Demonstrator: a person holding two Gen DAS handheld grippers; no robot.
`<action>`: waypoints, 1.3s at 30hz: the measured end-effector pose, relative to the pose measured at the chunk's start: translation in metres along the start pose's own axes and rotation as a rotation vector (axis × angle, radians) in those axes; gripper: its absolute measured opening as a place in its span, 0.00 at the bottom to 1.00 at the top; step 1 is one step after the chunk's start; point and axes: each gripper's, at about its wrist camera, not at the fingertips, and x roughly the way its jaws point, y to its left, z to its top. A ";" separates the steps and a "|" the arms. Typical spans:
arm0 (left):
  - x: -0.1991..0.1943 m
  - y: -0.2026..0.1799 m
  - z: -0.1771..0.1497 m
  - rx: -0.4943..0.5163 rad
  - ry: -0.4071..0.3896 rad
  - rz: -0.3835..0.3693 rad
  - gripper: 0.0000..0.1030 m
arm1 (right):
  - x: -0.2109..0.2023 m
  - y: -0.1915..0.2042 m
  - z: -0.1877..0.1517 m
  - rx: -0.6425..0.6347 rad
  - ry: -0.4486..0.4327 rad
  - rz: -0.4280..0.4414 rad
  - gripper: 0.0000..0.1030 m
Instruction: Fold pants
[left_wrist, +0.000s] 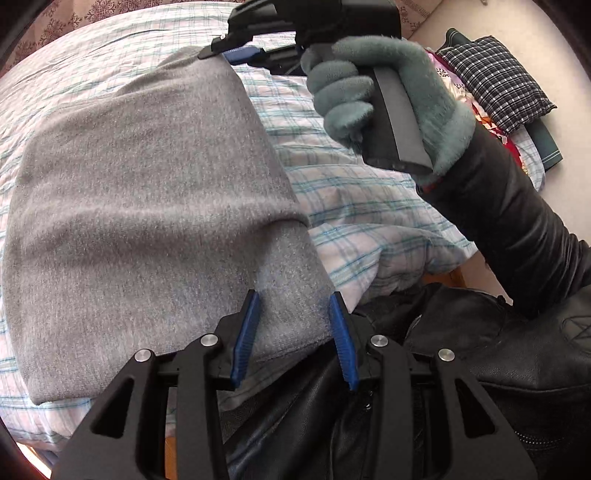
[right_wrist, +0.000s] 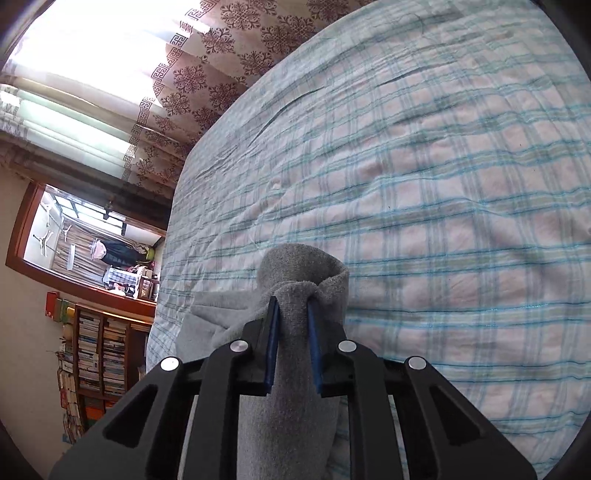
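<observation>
My right claw (right_wrist: 293, 306) pinched a bunch of the pants (left_wrist: 147, 206); my left claw (left_wrist: 293, 306) stood spread astride their edge. That small bunch could have slipped free, undoing the fold.

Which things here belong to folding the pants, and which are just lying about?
Job in hand:
grey pants
left claw, corner between its pads
right claw, shut on bunched cloth
checked bedspread, the work surface

Lying about:
pile of folded cloths
patterned curtain
bookshelf
</observation>
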 end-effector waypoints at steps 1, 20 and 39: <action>0.001 0.001 -0.002 -0.002 0.005 -0.003 0.38 | 0.001 0.004 0.003 -0.011 -0.005 -0.012 0.13; -0.036 0.027 0.042 0.013 -0.158 0.029 0.39 | -0.102 -0.010 -0.103 -0.263 0.189 -0.036 0.55; 0.069 0.044 0.166 0.023 -0.035 0.239 0.26 | -0.076 0.023 -0.208 -0.339 0.461 0.113 0.20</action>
